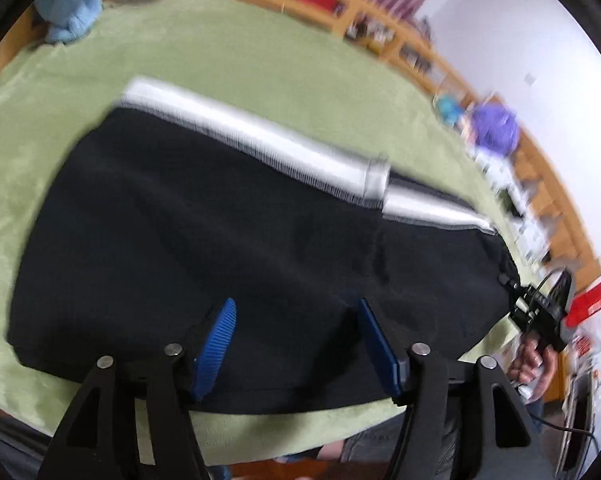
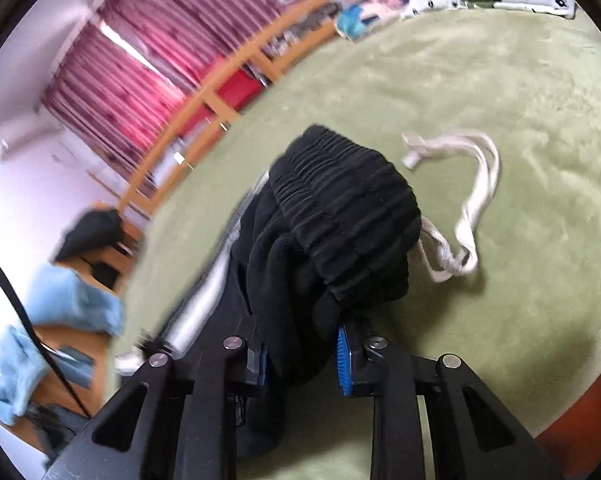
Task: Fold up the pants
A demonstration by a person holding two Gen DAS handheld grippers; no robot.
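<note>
Lying flat across the green blanket (image 1: 260, 60): black pants (image 1: 220, 240) with a white side stripe (image 1: 260, 136) along the far edge. Hovering over the near edge, left gripper (image 1: 296, 344), blue pads spread wide, nothing between them. Clamped on a bunched fold by the ribbed waistband (image 2: 340, 208), right gripper (image 2: 300, 356), lifting that end off the blanket. Trailing loose beside it, white drawstring (image 2: 472, 200).

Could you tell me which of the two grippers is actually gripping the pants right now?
The right gripper: its jaws pinch the black pants at the ribbed waistband, while the left gripper is open above the fabric.
</note>
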